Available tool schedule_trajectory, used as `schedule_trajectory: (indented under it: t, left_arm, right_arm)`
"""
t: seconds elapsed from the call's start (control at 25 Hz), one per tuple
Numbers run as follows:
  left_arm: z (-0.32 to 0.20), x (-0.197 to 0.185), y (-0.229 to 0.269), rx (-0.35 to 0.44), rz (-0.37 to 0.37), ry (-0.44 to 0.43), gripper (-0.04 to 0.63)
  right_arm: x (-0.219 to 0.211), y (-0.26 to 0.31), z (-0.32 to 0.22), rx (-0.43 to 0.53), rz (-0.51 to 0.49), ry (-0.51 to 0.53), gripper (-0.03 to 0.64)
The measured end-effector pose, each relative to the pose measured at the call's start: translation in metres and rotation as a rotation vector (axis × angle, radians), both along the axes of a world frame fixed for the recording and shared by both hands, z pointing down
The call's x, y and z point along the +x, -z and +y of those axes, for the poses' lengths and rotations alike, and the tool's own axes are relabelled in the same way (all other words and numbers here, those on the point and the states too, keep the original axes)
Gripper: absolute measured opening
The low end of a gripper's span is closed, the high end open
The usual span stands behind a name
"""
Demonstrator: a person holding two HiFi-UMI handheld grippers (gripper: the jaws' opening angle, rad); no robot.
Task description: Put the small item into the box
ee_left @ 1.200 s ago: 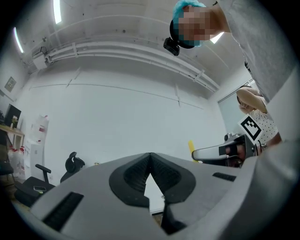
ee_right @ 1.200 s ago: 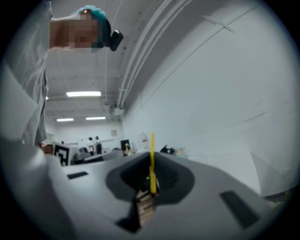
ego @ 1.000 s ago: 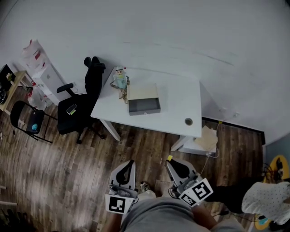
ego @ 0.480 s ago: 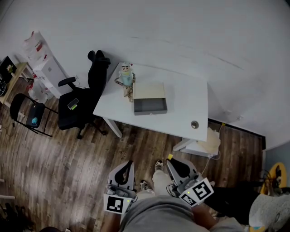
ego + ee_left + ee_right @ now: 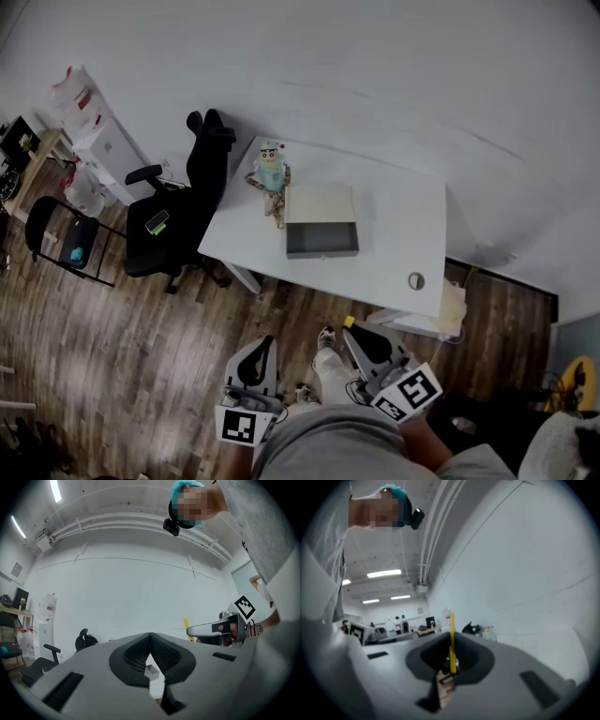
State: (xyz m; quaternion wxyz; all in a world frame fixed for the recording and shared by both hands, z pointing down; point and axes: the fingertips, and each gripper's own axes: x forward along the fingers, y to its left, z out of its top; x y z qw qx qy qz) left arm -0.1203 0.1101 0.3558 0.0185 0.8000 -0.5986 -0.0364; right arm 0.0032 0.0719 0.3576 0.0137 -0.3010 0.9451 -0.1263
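A white table (image 5: 394, 234) stands against the wall. On it is an open grey box (image 5: 322, 250) with a cream panel behind it. A cartoon doll (image 5: 270, 173) stands at the box's left, and a small round item (image 5: 415, 280) lies near the table's front right corner. Both grippers are held low by my body, far short of the table. My left gripper (image 5: 260, 343) (image 5: 150, 637) is shut with nothing in it. My right gripper (image 5: 354, 330) (image 5: 452, 639) is shut too. A thin yellow strip (image 5: 452, 641) stands along its seam; I cannot tell whether it is gripped.
A black office chair (image 5: 192, 206) stands at the table's left end, a black folding chair (image 5: 56, 246) farther left, and a white cabinet (image 5: 103, 150) by the wall. Cardboard (image 5: 453, 305) lies under the table's right end. Wood floor lies between me and the table.
The table has drifted down and to the right in the head view and looks nearer. Both grippers keep their places at my body, still shut.
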Motion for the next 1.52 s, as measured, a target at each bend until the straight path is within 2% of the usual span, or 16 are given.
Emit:
schedule_trajectory:
  t: [0.52, 0.76, 0.92, 1.2, 1.4, 1.52]
  left_arm:
    - [-0.105, -0.005, -0.001, -0.024, -0.005, -0.004, 0.031]
    - [-0.142, -0.002, 0.008, -0.005, -0.004, 0.020, 0.031]
    - [-0.167, -0.001, 0.018, 0.046, -0.009, 0.039, 0.031]
    - [-0.191, 0.002, 0.018, 0.054, -0.018, 0.035, 0.031]
    - [-0.214, 0.002, 0.007, 0.022, -0.006, 0.013, 0.031]
    - [-0.229, 0.004, -0.001, -0.009, -0.009, -0.013, 0.031]
  right_arm:
    - [-0.012, -0.003, -0.110, -0.033, -0.002, 0.018, 0.049]
    - [-0.008, -0.002, -0.150, -0.032, -0.001, 0.038, 0.049]
    - [-0.004, -0.001, -0.174, -0.028, 0.000, 0.056, 0.049]
    - [-0.005, -0.006, -0.198, -0.032, 0.055, 0.074, 0.049]
    - [-0.013, -0.022, -0.218, -0.019, 0.160, 0.074, 0.049]
    - [-0.018, -0.030, -0.229, -0.019, 0.188, 0.076, 0.049]
